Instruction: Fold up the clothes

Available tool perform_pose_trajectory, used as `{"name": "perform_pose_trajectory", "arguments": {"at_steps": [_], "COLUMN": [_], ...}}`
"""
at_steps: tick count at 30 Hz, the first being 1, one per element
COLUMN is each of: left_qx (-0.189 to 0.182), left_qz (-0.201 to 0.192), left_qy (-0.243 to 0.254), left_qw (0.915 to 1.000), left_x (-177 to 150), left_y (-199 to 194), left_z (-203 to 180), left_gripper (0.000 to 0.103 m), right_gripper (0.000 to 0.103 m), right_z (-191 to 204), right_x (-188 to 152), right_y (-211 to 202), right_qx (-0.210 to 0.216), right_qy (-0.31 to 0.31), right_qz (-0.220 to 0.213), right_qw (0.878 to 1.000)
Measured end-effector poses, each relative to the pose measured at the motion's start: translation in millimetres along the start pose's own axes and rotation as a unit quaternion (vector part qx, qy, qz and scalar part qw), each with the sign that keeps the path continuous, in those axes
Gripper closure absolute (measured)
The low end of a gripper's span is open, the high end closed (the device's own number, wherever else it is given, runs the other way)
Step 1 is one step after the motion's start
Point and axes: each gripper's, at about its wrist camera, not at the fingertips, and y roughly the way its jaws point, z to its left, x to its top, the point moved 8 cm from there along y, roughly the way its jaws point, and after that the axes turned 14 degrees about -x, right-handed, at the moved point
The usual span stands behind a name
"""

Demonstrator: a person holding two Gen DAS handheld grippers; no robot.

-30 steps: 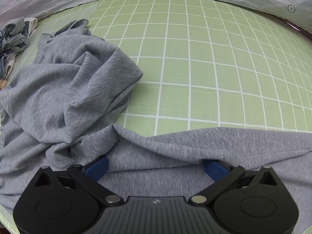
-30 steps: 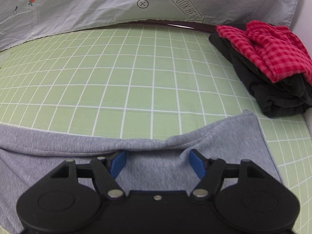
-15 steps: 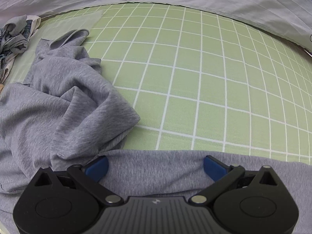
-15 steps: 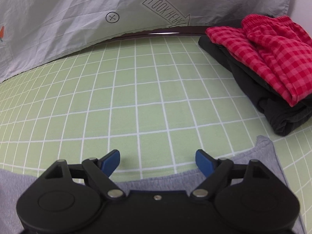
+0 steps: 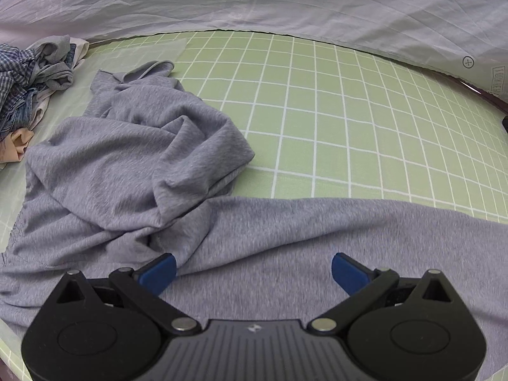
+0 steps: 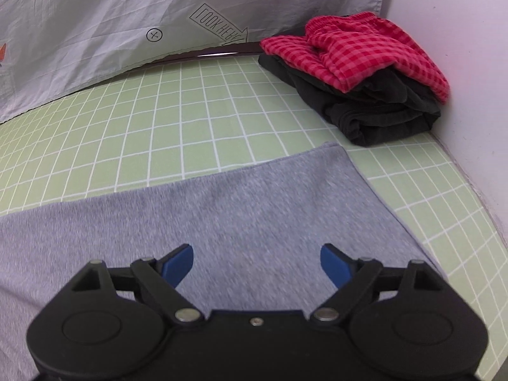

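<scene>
A grey garment [image 5: 133, 171] lies on the green checked sheet [image 5: 349, 120], bunched into folds on the left and stretched flat toward the right. In the right wrist view its flat end [image 6: 222, 209] shows a straight far edge and a corner near the dark pile. My left gripper [image 5: 252, 268] is open and empty, just above the grey cloth. My right gripper [image 6: 256, 262] is open and empty, just above the flat grey cloth.
A folded pile of black cloth [image 6: 381, 111] topped by red checked shorts [image 6: 358, 50] sits at the far right against a white wall [image 6: 460, 79]. A heap of unfolded clothes [image 5: 28, 82] lies far left. A pale printed sheet [image 5: 254, 3] hangs behind.
Both grippers have pulled back and lifted from the garment's edge. More of the grey cloth now lies flat in front of each one. Both stayed open.
</scene>
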Motion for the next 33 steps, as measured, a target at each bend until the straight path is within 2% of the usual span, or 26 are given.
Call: {"name": "perform_pose_trajectory", "arguments": {"at_steps": [5,10,18,22,23,24,26,27,29,33], "left_qx": [0.014,0.046,0.022,0.015,0.014,0.014,0.013,0.013,0.012,0.010], "left_qz": [0.015,0.054,0.052,0.051,0.052,0.053,0.054,0.055,0.058,0.062], "left_qy": [-0.006,0.026,0.015,0.003,0.000,-0.003,-0.009,-0.013,-0.021,-0.037], "left_qw": [0.9998,0.9972,0.9983,0.9986,0.9985,0.9985,0.9984,0.9983,0.9980,0.9974], "left_x": [-47.6,-92.8,-118.6,-122.9,-124.6,-126.4,-130.6,-133.1,-138.0,-147.8], "left_y": [-11.6,-10.4,-12.2,-13.3,-14.2,-15.0,-17.2,-18.4,-21.0,-26.0], "left_z": [18.0,21.3,30.7,36.3,37.8,39.3,42.4,44.1,47.4,53.9], "left_gripper": [0.000,0.000,0.000,0.000,0.000,0.000,0.000,0.000,0.000,0.000], "right_gripper": [0.011,0.011,0.012,0.037,0.048,0.054,0.086,0.094,0.100,0.101], "right_z": [-7.1,-7.1,-27.5,-30.0,-29.3,-28.4,-25.8,-26.4,-29.9,-46.4], "right_x": [-29.9,-60.0,-77.5,-76.7,-76.1,-75.5,-75.3,-76.0,-78.5,-91.7], "right_y": [-16.7,-27.4,-23.4,-21.0,-22.3,-23.6,-26.6,-27.6,-30.1,-37.5], "right_qx": [0.007,0.009,0.002,0.018,0.020,0.021,0.033,0.032,0.028,0.008], "right_qy": [-0.015,-0.031,0.013,0.036,0.033,0.030,0.020,0.017,0.017,0.038], "right_qz": [0.011,0.028,0.042,0.045,0.040,0.035,0.027,0.026,0.025,0.039], "right_qw": [1.000,0.999,0.999,0.998,0.998,0.999,0.999,0.999,0.999,0.998]}}
